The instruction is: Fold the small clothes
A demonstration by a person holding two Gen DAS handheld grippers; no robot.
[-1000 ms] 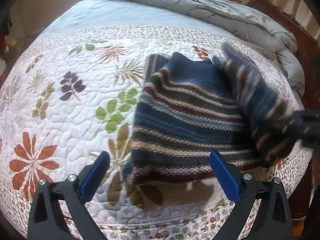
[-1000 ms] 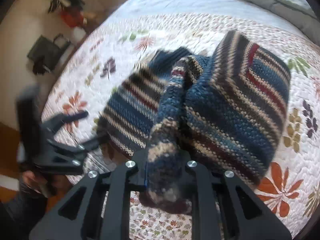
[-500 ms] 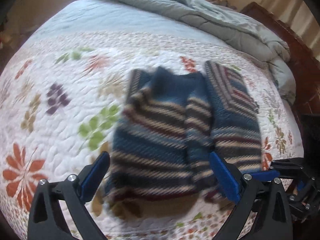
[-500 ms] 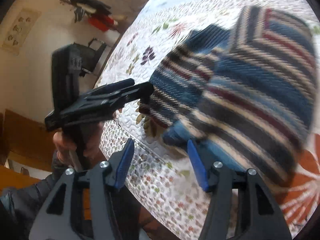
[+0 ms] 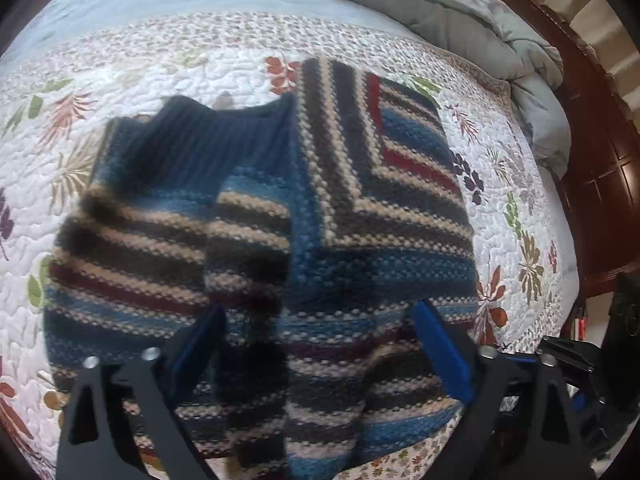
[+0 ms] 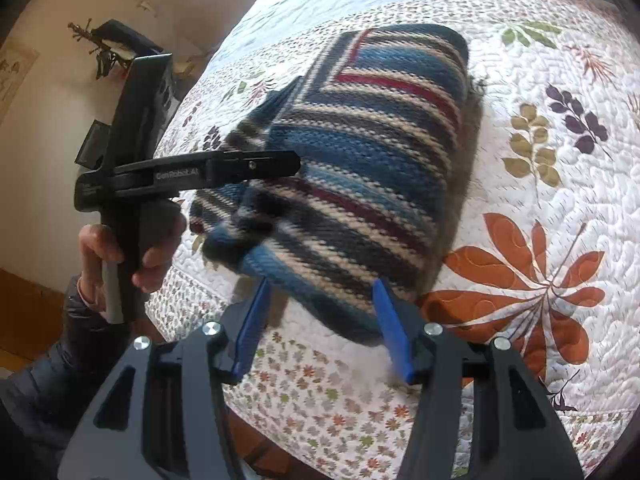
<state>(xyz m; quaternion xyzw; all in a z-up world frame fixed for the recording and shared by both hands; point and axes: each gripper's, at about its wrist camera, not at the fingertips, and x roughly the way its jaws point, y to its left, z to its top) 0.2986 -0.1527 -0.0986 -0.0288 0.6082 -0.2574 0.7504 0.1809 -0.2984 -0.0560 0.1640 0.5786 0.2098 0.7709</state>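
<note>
A small knitted sweater [image 5: 360, 220] striped in blue, tan, dark grey and red lies on the floral quilt [image 5: 160, 60]. Its right part is folded over the body, and a sleeve [image 5: 248, 240] runs down the middle. My left gripper [image 5: 316, 312] hovers over the bottom hem with its jaws closing. The knit lies between the blue pads [image 5: 436, 344], which do not press on it. In the right wrist view the sweater [image 6: 360, 160] lies ahead of my right gripper [image 6: 320, 284]. That gripper is open at the near corner and grips nothing. The left gripper's finger [image 6: 248, 166] reaches over the sweater's left side.
A grey duvet [image 5: 460, 12] is bunched at the far end of the bed. A dark wooden bed frame [image 5: 600, 140] runs along the right. The quilt's front edge [image 6: 320, 400] drops off just under the right gripper. A person's hand [image 6: 100, 240] holds the left gripper's handle.
The right gripper let go of the sleeve, opened and drew back to the bed's near edge. The left gripper moved over the sweater's hem and its jaws narrowed a little.
</note>
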